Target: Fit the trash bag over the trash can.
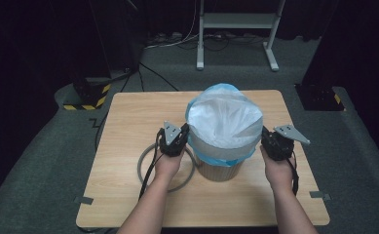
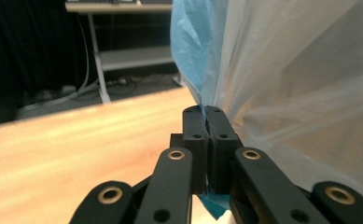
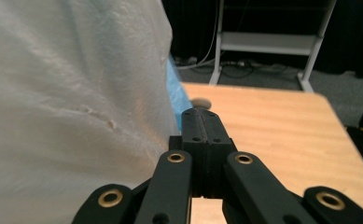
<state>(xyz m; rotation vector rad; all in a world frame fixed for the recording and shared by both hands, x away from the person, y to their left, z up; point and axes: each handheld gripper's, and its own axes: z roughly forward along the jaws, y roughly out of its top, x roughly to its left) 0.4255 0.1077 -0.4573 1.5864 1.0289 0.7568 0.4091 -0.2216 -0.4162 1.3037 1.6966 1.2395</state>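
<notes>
White-and-blue bin liner [image 1: 223, 122] puffs over the bin [image 1: 219, 169] near the desk's [image 1: 128, 161] near-edge middle, left gripper [image 1: 183, 134] clenched on its blue edge, right gripper [image 1: 265, 138] clenched at its side.

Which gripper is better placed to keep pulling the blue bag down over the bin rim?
Left. The left gripper is shut on the blue bag, a scrap showing below its jaws. The right gripper is shut beside the white bag; no film shows between its jaws.
</notes>
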